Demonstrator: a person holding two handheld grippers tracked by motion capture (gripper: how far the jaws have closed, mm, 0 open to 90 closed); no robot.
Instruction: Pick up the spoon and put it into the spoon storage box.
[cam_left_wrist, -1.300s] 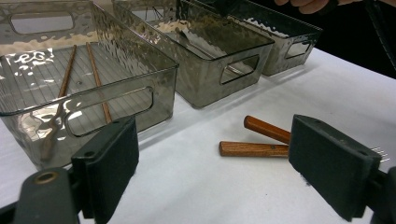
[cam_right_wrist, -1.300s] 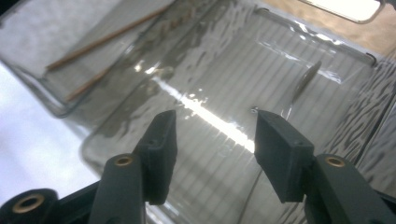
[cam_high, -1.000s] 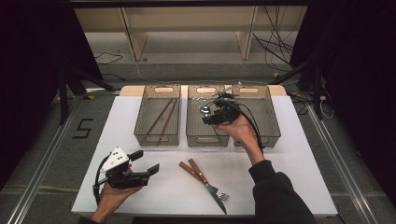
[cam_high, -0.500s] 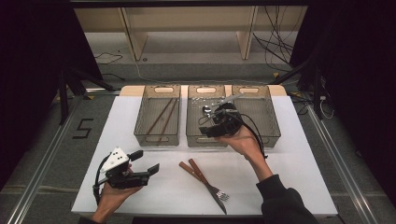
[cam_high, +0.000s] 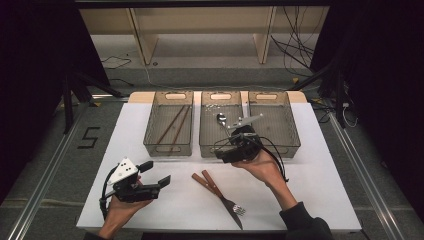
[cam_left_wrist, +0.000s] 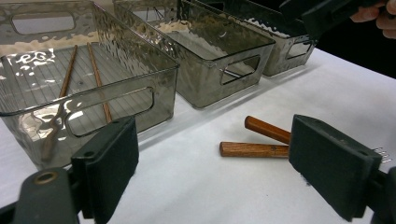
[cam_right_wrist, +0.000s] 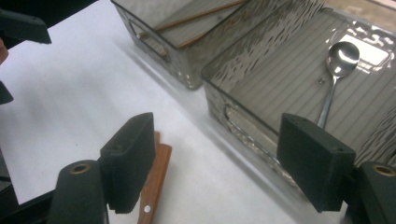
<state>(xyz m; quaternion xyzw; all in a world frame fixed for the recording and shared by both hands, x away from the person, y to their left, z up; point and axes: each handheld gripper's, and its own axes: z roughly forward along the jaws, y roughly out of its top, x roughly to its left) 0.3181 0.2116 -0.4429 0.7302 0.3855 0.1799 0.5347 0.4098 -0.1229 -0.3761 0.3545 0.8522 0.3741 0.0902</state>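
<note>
Sorting cutlery into trays.
Right gripper (cam_high: 231, 156) hangs over the middle tray (cam_high: 220, 146), jaws just opened wide, empty, spoon (cam_high: 221, 119) inside; left gripper (cam_high: 156, 174) waits open, empty, beside the forks (cam_high: 216, 190).

In the right gripper view, the spoon (cam_right_wrist: 337, 70) in the middle bin (cam_right_wrist: 261, 70) has its handle end hidden behind a black jaw. Beside that bin, the wooden handles (cam_right_wrist: 154, 179) are cut off by the bottom edge.

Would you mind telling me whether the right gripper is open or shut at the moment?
Open. The right gripper has just been opening; its jaws stand wide apart with nothing between them, above the middle bin's near edge, where the spoon lies.
</note>
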